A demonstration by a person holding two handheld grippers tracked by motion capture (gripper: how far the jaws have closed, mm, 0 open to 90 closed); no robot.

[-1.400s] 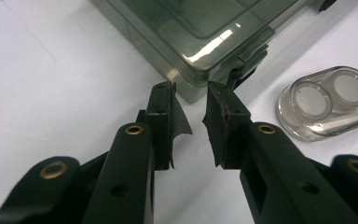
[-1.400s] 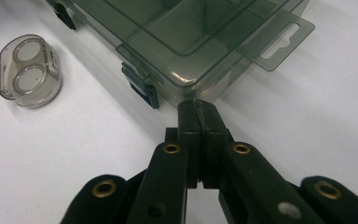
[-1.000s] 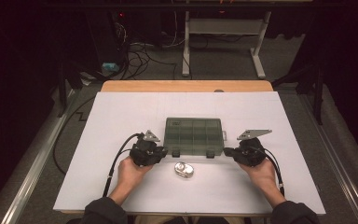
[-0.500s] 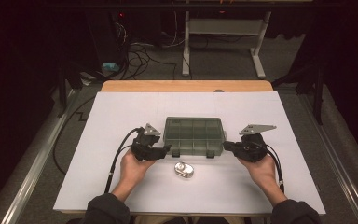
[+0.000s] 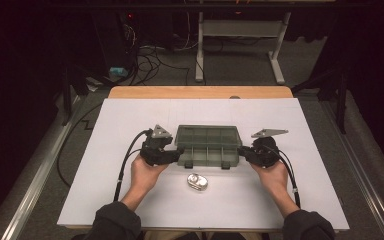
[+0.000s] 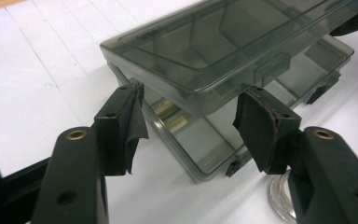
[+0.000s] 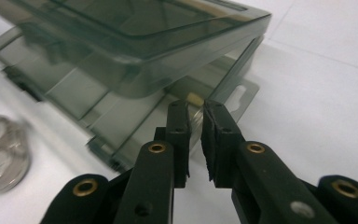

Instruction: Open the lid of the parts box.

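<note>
**Organizer box lid released, standing ajar**

While the smoked-plastic compartment box (image 5: 208,145) sits at the middle of the desk (image 5: 105,150), toward its near edge, its lid (image 6: 205,42) hangs raised above the tray. Left tool (image 6: 186,123) has just been opening and now stands wide, pads clear of the box corner between them. Right tool (image 7: 195,140) has just begun parting, still narrow, gripping nothing. A small clear case (image 5: 197,181) lies just in front of the box. Judgement: latches freed a second ago; lid ready to swing fully open.

Left gripper (image 6: 189,123) open at a smoky plastic box (image 6: 223,60)

Its jaws have just been opening and stand apart, the box's near corner between them, pads clear. The lid (image 6: 205,42) sits raised above the base on white paper (image 6: 37,79).
</note>
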